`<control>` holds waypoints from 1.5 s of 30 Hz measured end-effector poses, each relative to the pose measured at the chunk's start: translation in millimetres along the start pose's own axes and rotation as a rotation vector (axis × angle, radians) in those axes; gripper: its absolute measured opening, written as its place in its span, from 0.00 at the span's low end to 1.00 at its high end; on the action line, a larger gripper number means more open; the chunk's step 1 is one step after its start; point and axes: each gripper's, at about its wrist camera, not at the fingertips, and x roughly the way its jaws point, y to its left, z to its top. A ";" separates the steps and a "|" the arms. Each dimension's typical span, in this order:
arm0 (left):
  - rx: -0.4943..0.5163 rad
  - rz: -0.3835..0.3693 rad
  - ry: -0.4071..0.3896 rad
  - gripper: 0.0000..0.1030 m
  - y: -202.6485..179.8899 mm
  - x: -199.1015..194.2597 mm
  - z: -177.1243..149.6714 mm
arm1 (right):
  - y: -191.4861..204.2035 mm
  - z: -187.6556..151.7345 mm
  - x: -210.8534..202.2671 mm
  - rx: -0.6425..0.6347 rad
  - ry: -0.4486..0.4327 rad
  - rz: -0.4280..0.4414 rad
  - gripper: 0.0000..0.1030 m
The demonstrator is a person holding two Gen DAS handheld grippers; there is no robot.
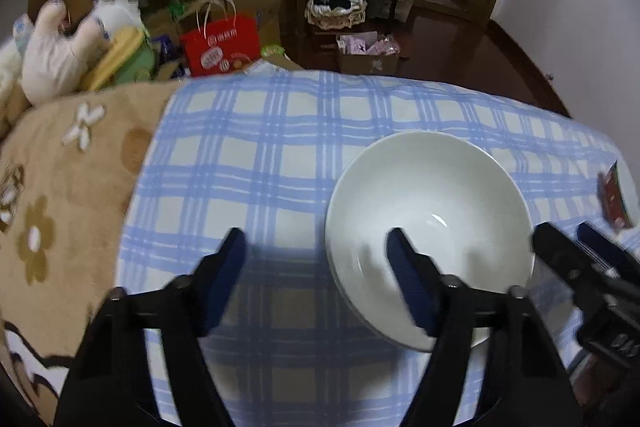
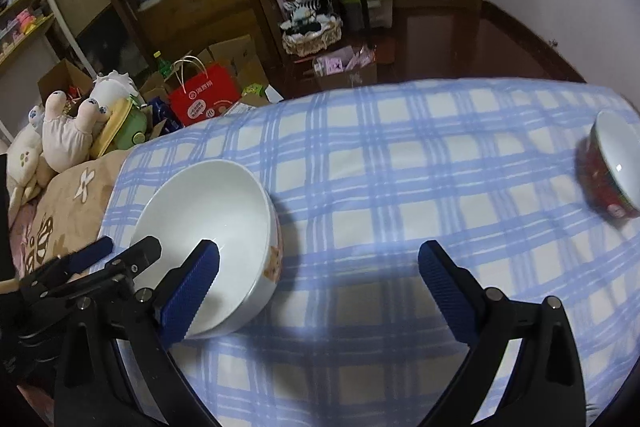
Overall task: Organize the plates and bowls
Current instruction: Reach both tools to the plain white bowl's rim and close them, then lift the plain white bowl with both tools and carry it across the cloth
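A large white bowl (image 1: 440, 187) stands upright on the blue checked cloth (image 1: 260, 147). My left gripper (image 1: 318, 259) is open and straddles the bowl's left rim, one finger inside and one outside over the cloth; neither pad presses on it. In the right wrist view the same bowl (image 2: 208, 195) shows an orange pattern on its outer wall. My right gripper (image 2: 320, 267) is open across its right rim, the left finger over the inside and the other out over the cloth. A red bowl (image 2: 612, 163) with a white inside lies tilted at the far right.
A beige flowered blanket (image 1: 60, 187) covers the surface left of the cloth. Plush toys (image 2: 64, 135) and a red paper bag (image 2: 204, 99) crowd the far left edge. Beyond the far edge are boxes, a basket (image 2: 312, 35) and dark floor.
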 end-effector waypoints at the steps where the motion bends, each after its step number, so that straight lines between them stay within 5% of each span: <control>1: -0.028 -0.018 0.012 0.57 3.6 3.8 -0.5 | 0.7 -0.2 3.6 -0.002 0.003 -0.008 0.98; 4: -0.075 -0.058 0.045 0.45 9.2 12.6 -2.8 | 5.0 -2.5 13.7 -0.009 0.021 -0.033 0.95; 7: -0.072 -0.078 0.085 0.31 7.2 20.4 -5.4 | 6.7 -6.8 21.8 0.009 0.057 -0.040 0.81; 10: -0.039 -0.111 0.142 0.22 -0.4 28.0 -9.3 | 4.7 -11.6 25.8 0.054 0.097 0.005 0.62; 12: 0.008 -0.127 0.189 0.21 -10.6 33.6 -12.7 | 3.9 -14.5 27.8 0.090 0.126 0.048 0.39; 16: 0.015 -0.139 0.177 0.18 -20.0 33.1 -17.1 | 10.6 -20.8 29.1 0.100 0.158 0.072 0.12; 28: 0.066 -0.175 0.170 0.18 -38.8 11.4 -26.3 | -0.6 -33.3 -4.5 0.134 0.106 -0.002 0.09; 45: 0.235 -0.213 0.164 0.19 -105.7 -47.6 -79.8 | -48.0 -71.8 -82.7 0.135 0.069 -0.075 0.10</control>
